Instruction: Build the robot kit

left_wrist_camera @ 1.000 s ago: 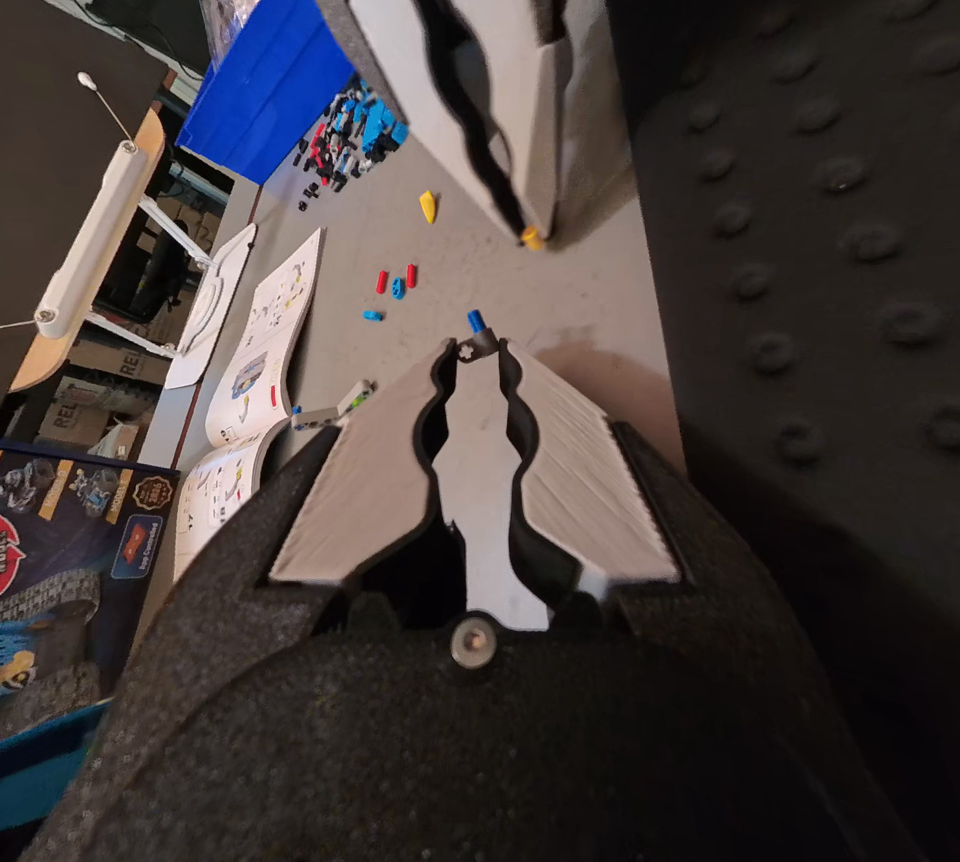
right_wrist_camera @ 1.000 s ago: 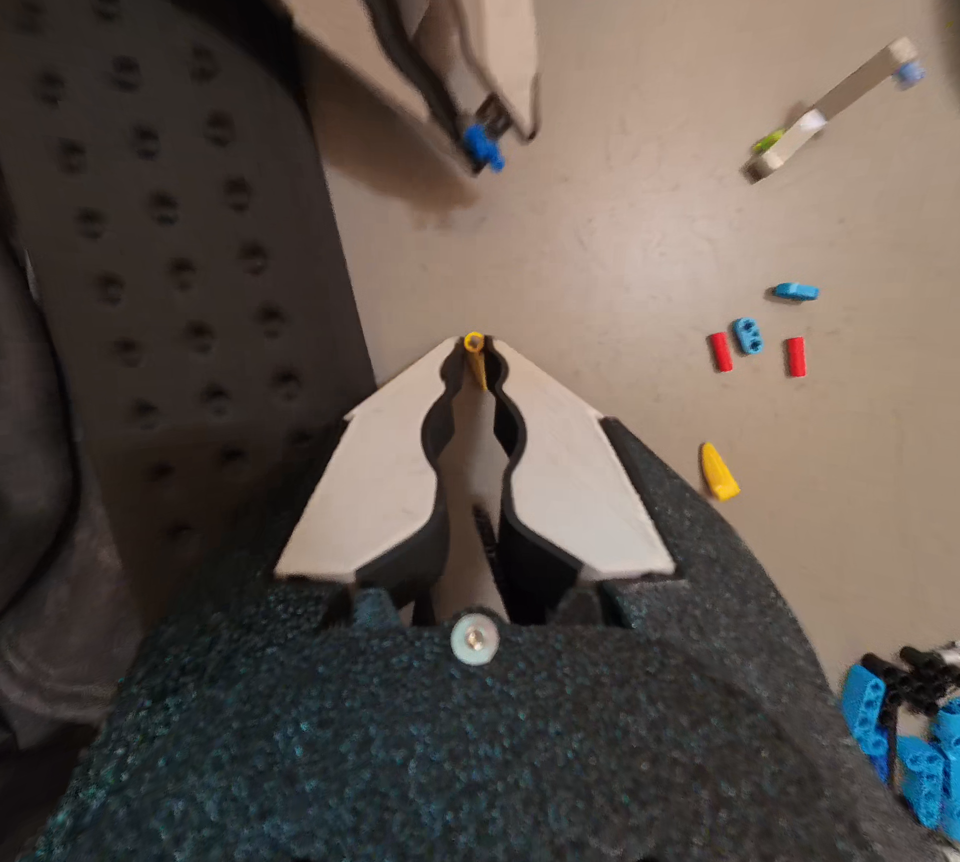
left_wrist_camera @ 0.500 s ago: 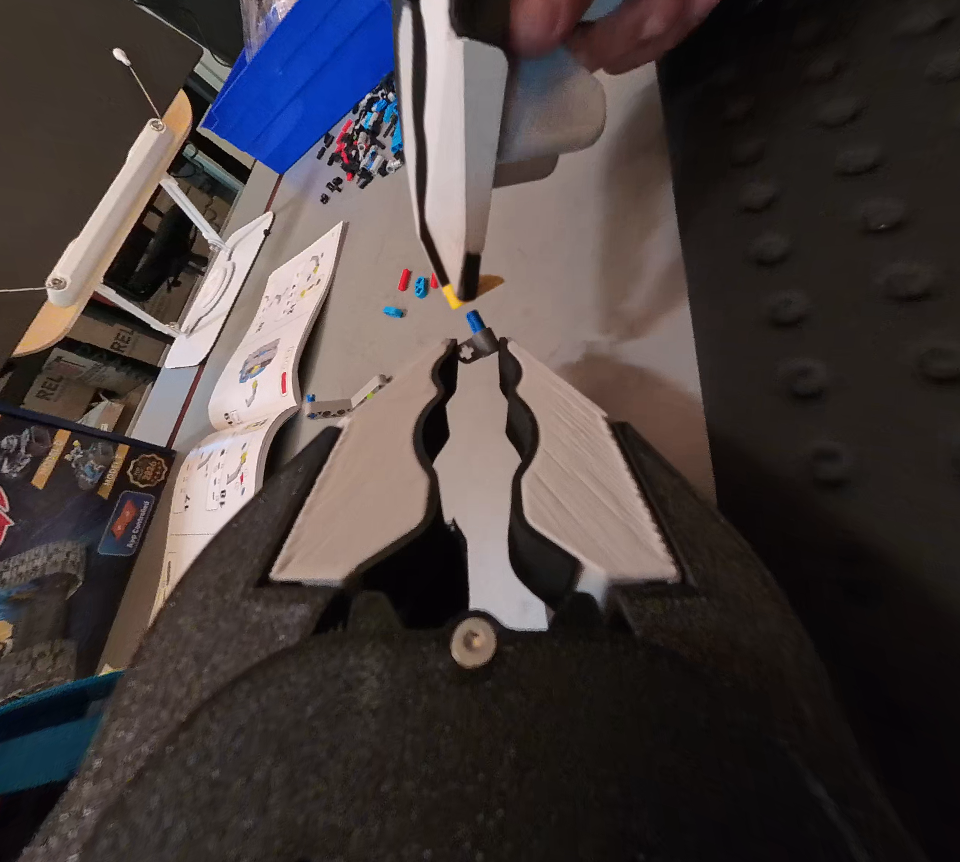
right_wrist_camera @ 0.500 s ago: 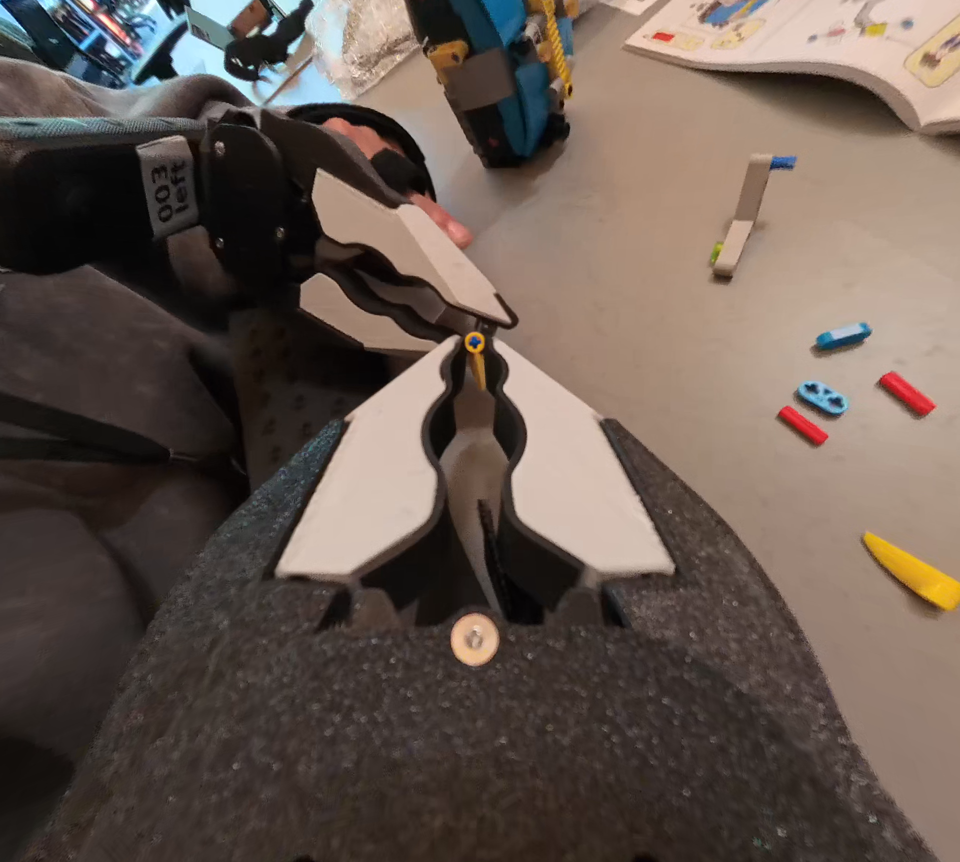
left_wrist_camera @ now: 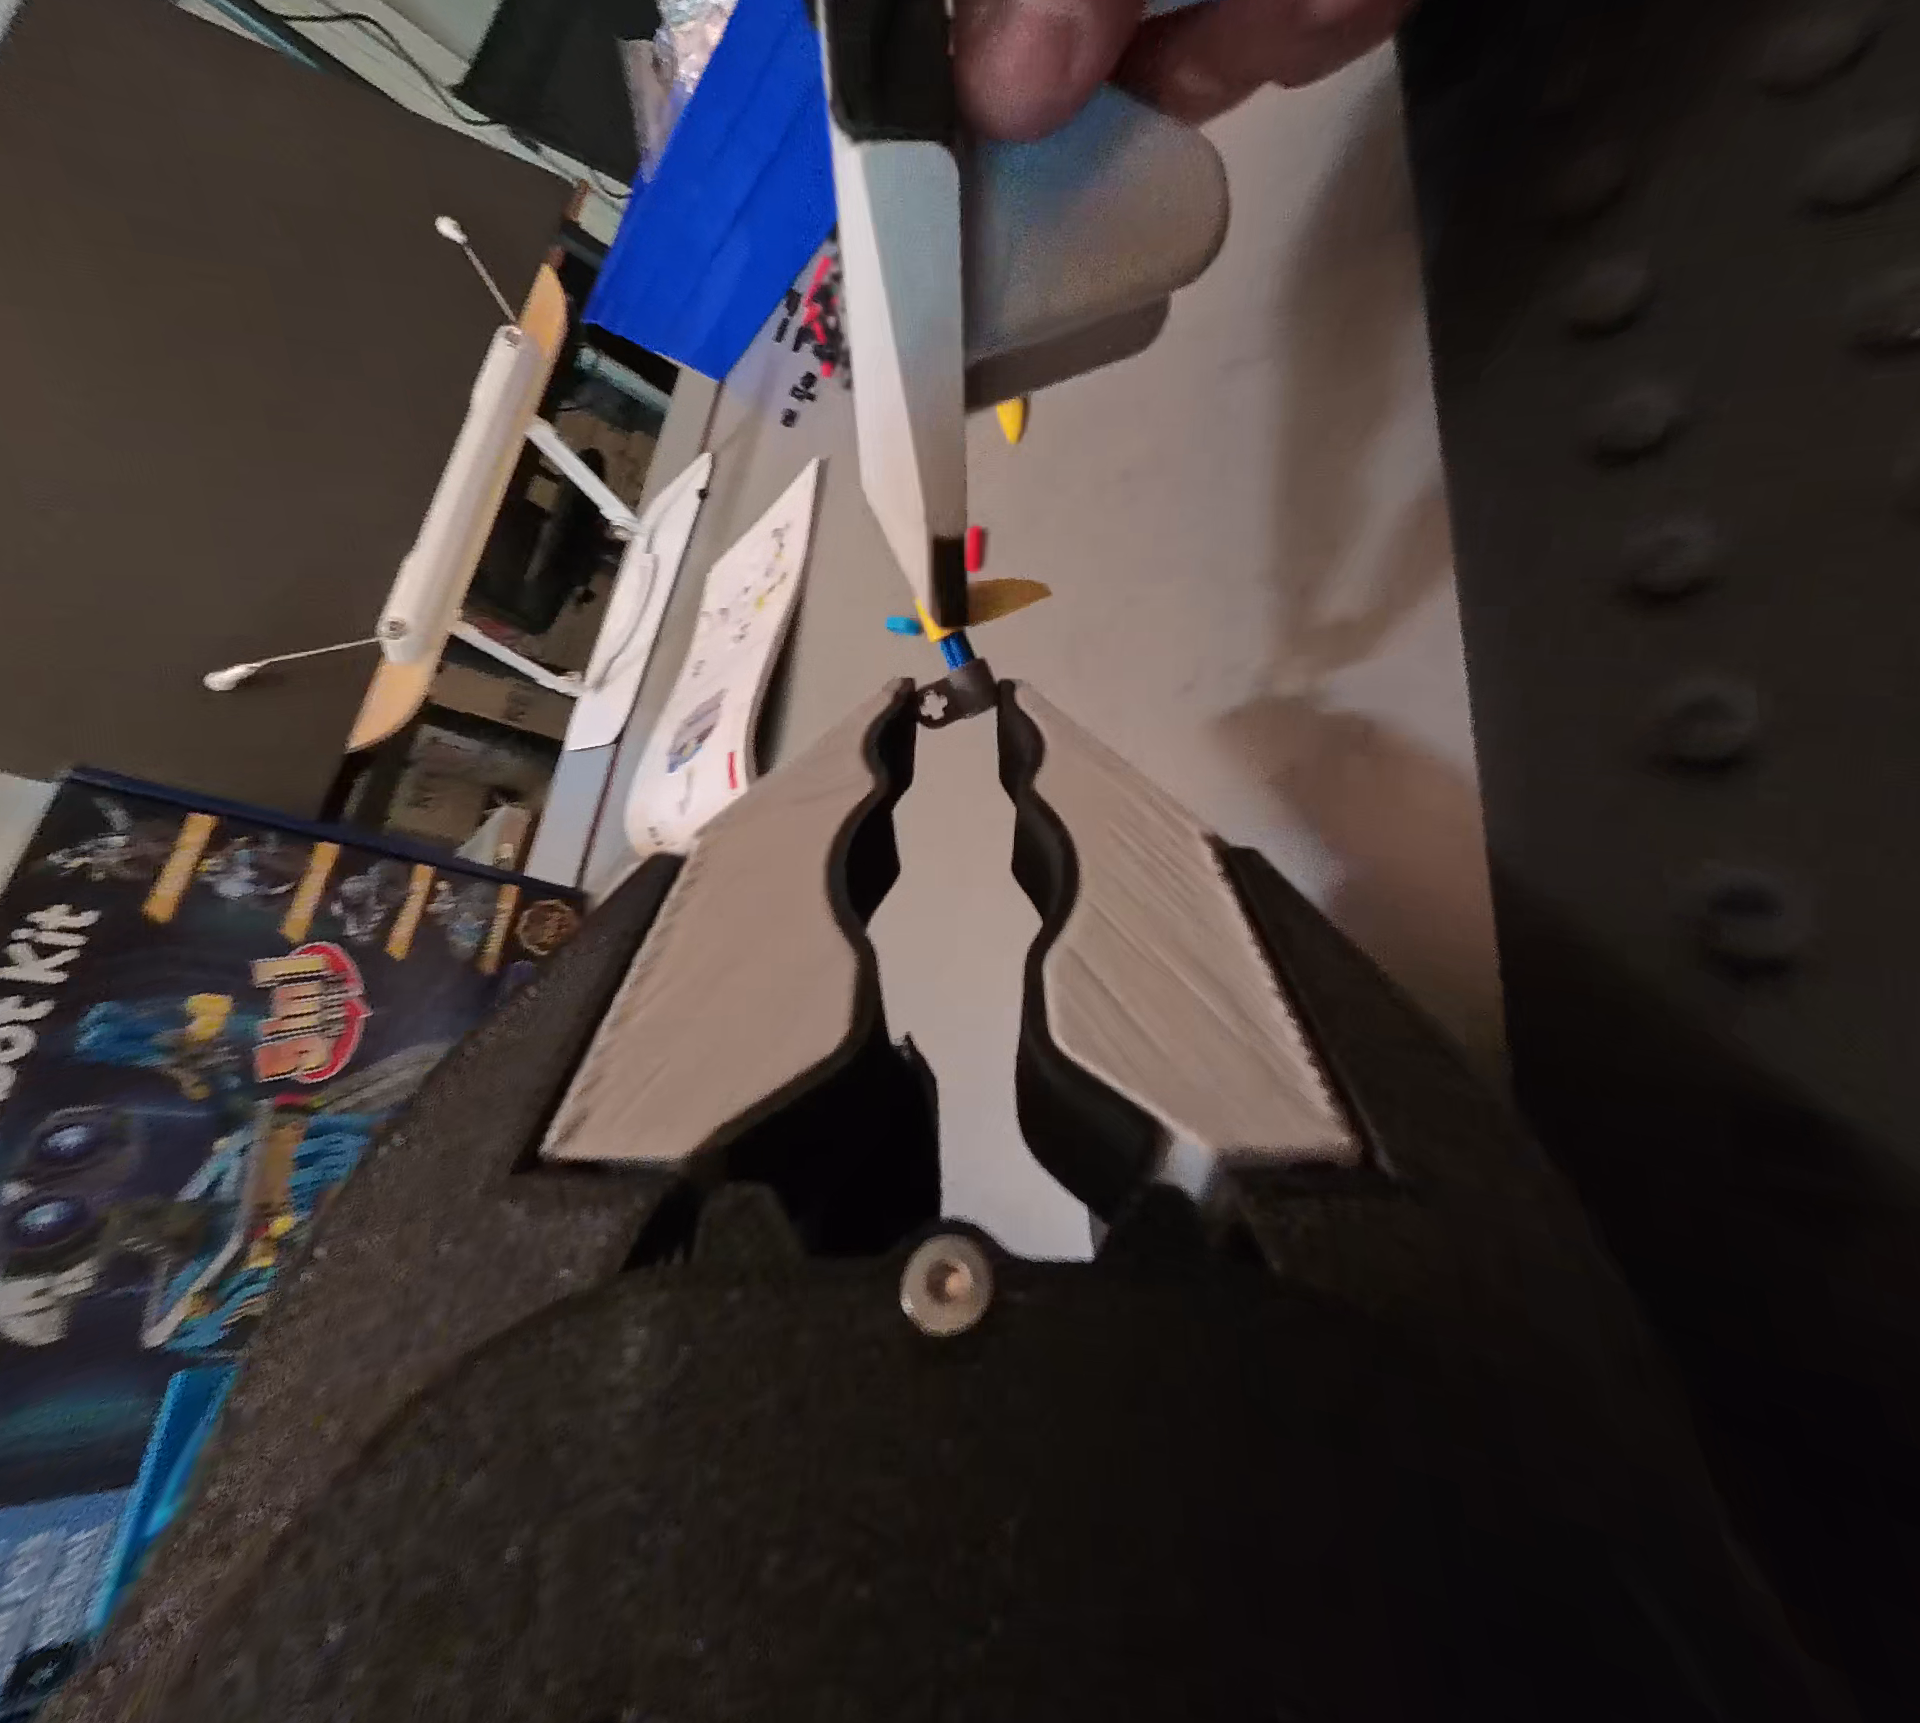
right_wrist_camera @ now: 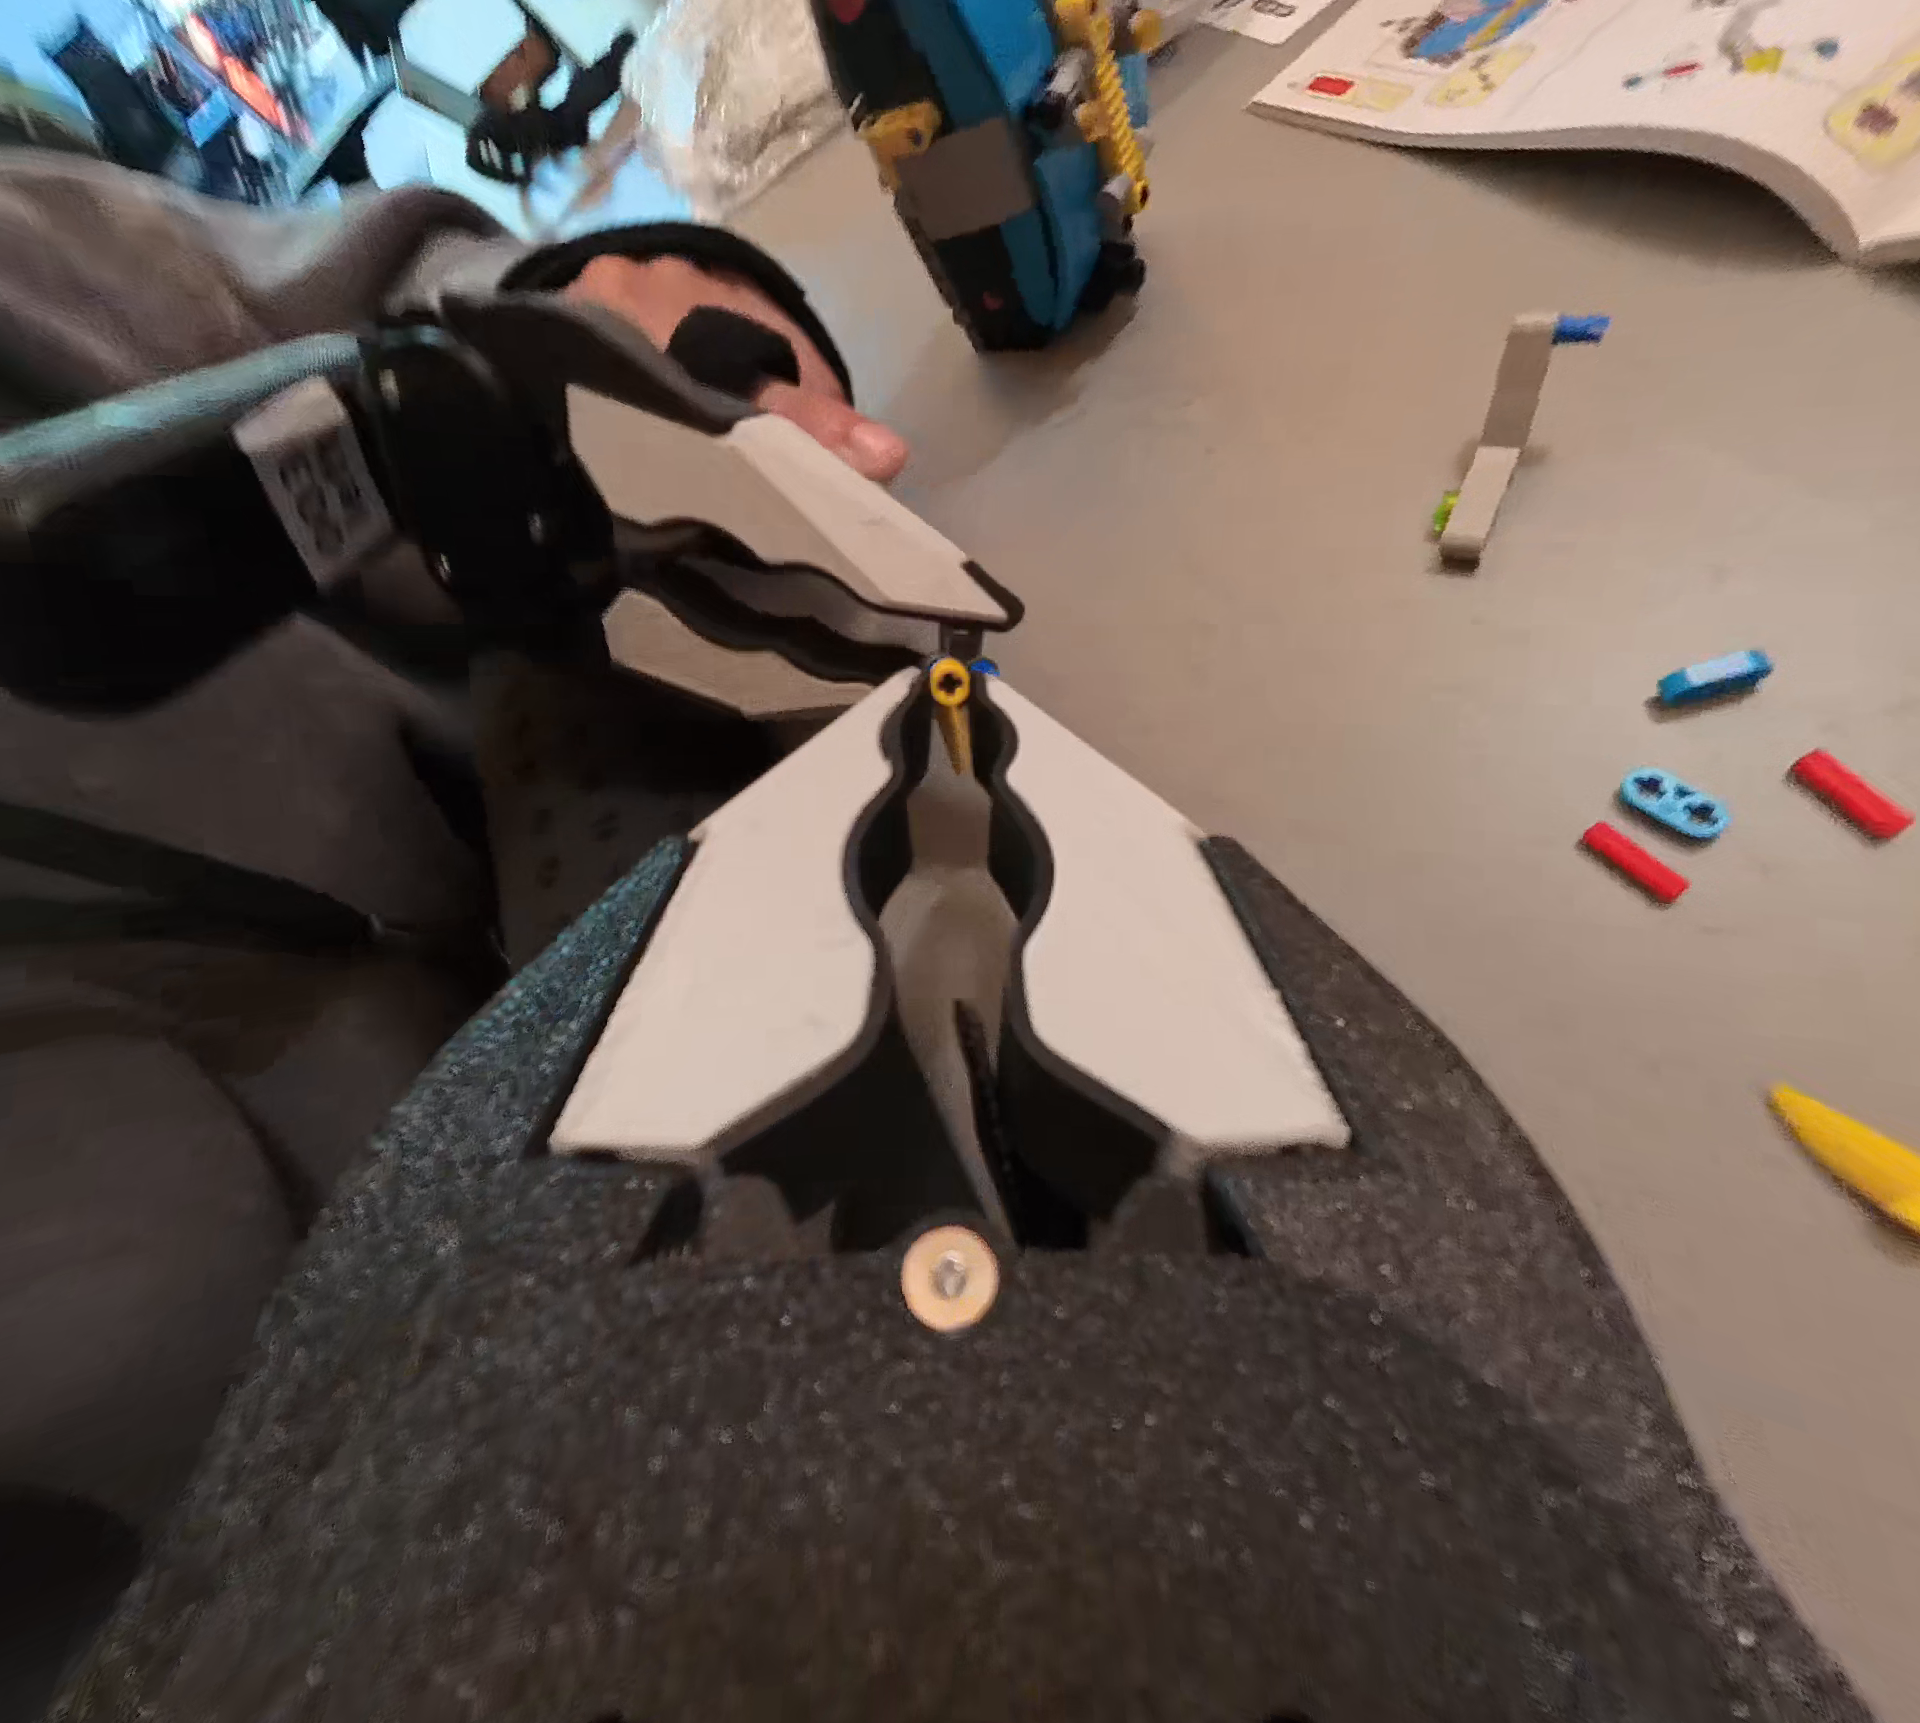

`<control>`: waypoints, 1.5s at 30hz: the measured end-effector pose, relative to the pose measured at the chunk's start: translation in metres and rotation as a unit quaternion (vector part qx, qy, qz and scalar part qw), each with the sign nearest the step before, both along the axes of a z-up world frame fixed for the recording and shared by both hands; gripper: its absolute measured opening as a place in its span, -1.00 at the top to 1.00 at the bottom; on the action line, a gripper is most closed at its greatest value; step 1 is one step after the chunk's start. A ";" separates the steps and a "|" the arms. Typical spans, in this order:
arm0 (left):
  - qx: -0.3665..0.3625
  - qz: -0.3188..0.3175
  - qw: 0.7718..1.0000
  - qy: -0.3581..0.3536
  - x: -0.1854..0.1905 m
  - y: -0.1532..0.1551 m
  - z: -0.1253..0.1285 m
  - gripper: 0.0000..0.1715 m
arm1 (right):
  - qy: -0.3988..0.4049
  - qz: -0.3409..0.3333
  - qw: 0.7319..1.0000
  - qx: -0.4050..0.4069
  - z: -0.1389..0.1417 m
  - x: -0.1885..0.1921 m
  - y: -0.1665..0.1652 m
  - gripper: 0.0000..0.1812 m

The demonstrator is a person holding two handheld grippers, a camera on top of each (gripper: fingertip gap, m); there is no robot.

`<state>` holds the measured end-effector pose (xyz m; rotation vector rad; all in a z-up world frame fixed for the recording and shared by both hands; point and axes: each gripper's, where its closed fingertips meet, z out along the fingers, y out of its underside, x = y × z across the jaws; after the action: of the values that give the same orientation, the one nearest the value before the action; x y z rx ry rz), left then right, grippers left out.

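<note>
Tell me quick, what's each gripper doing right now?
Left gripper: shut on a grey connector with a blue pin.
Right gripper: shut on a yellow piece.

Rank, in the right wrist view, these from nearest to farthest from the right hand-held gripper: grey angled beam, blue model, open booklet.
From the right hand-held gripper:
1. Grey angled beam, on the table to its right.
2. Blue model, straight ahead.
3. Open booklet, far right corner.
</note>
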<state>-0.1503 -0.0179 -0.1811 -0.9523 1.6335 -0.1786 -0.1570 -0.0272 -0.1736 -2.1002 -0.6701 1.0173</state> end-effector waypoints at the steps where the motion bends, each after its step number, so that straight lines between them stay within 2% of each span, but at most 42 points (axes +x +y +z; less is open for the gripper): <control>1: 0.010 0.008 1.000 -0.003 -0.001 0.002 0.003 0.84 | 0.025 -0.019 0.999 -0.016 0.002 -0.001 0.002 0.93; 4: 0.023 0.016 1.000 -0.001 -0.002 0.003 0.004 0.84 | 0.086 -0.058 0.993 -0.052 0.004 -0.003 0.003 0.93; 7: 0.042 0.015 0.999 0.003 -0.003 0.001 0.005 0.84 | 0.076 -0.052 0.994 -0.057 0.004 -0.004 0.001 0.93; 11: 0.026 0.013 0.999 0.012 -0.002 -0.001 0.000 0.85 | 0.077 -0.051 0.993 -0.071 -0.001 -0.004 -0.001 0.93; 16: -0.046 0.015 0.999 -0.002 -0.001 0.004 -0.001 0.84 | 0.024 -0.052 0.998 -0.018 -0.001 -0.001 0.006 0.92; 39: -0.064 0.010 0.998 -0.006 -0.001 0.004 -0.004 0.83 | -0.027 -0.054 0.998 0.013 -0.002 0.001 0.006 0.88; 43: -0.072 0.011 0.997 -0.003 -0.001 0.005 -0.006 0.83 | -0.049 -0.057 0.996 0.046 0.003 0.008 0.008 0.82; 45: -0.086 0.011 0.996 -0.005 -0.001 0.005 -0.006 0.83 | -0.082 -0.044 0.991 0.100 0.007 0.006 0.006 0.68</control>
<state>-0.1509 -0.0126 -0.1872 -1.0979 1.6171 -0.3116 -0.1512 -0.0210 -0.1668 -2.0321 -0.7212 0.7035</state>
